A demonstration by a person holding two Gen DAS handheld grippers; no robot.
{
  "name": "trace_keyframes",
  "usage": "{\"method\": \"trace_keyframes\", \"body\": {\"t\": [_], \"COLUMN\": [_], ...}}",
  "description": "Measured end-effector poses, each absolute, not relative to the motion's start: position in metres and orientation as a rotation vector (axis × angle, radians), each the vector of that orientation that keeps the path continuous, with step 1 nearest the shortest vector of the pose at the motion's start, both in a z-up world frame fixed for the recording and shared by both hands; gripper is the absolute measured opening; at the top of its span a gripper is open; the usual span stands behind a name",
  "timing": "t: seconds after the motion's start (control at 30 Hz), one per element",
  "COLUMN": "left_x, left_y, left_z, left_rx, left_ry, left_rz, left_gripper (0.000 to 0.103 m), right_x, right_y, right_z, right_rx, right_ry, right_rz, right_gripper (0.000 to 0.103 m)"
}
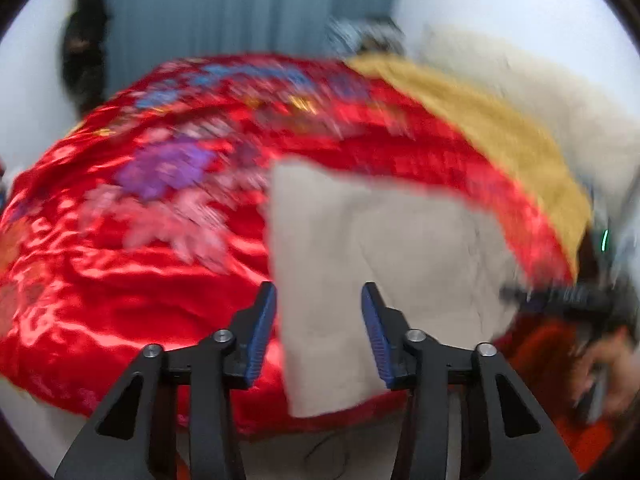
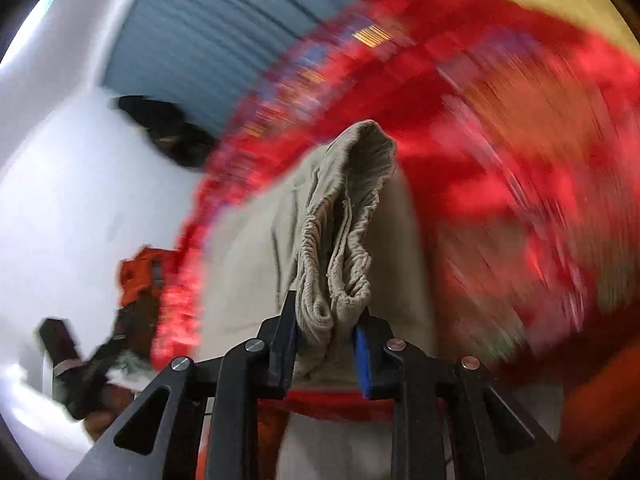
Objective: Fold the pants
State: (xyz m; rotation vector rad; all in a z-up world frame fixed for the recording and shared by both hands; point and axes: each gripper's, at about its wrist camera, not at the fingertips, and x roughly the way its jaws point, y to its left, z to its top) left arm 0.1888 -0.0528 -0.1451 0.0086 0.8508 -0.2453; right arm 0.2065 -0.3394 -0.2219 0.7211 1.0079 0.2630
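Beige pants (image 1: pixel 384 248) lie partly folded on a red floral bedspread (image 1: pixel 140 264). My left gripper (image 1: pixel 319 300) is open and empty, hovering above the pants' near left edge. My right gripper (image 2: pixel 326 312) is shut on the bunched elastic waistband of the pants (image 2: pixel 344 232) and holds it lifted above the bed; the rest of the pants hangs below. The right gripper also shows blurred at the right edge of the left wrist view (image 1: pixel 568 296). Both views are motion-blurred.
The red bedspread (image 2: pixel 500 140) has a yellow border (image 1: pixel 500 128). A cream pillow or blanket (image 1: pixel 540 88) lies at the far right. A blue curtain (image 1: pixel 240 12) and a dark hanging garment (image 1: pixel 84 52) are behind the bed. The person wears orange (image 2: pixel 140 276).
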Motion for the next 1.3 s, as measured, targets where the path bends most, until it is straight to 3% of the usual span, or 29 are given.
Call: {"method": "trace_keyframes", "body": {"t": [0.03, 0.1, 0.17, 0.27, 0.47, 0.57, 0.63, 0.83, 1.3], "left_x": [0.194, 0.198, 0.197, 0.198, 0.196, 0.198, 0.196, 0.194, 0.195], "left_y": [-0.065, -0.076, -0.077, -0.075, -0.076, -0.074, -0.076, -0.089, -0.096], "left_z": [-0.164, -0.195, -0.197, -0.19, -0.189, -0.187, -0.186, -0.189, -0.195], "left_rx": [0.08, 0.165, 0.18, 0.141, 0.128, 0.089, 0.083, 0.118, 0.173], "left_ry": [0.915, 0.966, 0.957, 0.958, 0.965, 0.982, 0.985, 0.983, 0.998], "left_rz": [-0.242, -0.213, -0.207, -0.216, -0.215, -0.232, -0.251, -0.234, -0.206], "left_gripper": [0.016, 0.015, 0.015, 0.015, 0.026, 0.04, 0.047, 0.063, 0.067], "right_x": [0.206, 0.209, 0.21, 0.203, 0.206, 0.212, 0.226, 0.218, 0.224], "right_y": [-0.343, -0.349, -0.355, -0.366, -0.328, -0.303, -0.291, -0.294, -0.274], "right_z": [-0.227, -0.225, -0.215, -0.186, -0.126, -0.15, -0.191, -0.203, -0.209], "right_rx": [0.745, 0.765, 0.719, 0.64, 0.379, 0.273, 0.219, 0.18, 0.11], "right_ry": [1.018, 1.025, 1.027, 0.962, 0.772, 0.828, 0.985, 0.955, 0.94], "right_rz": [0.261, 0.264, 0.241, 0.141, 0.289, 0.336, 0.31, 0.306, 0.279], "right_gripper": [0.026, 0.029, 0.043, 0.044, 0.045, 0.045, 0.043, 0.044, 0.044]}}
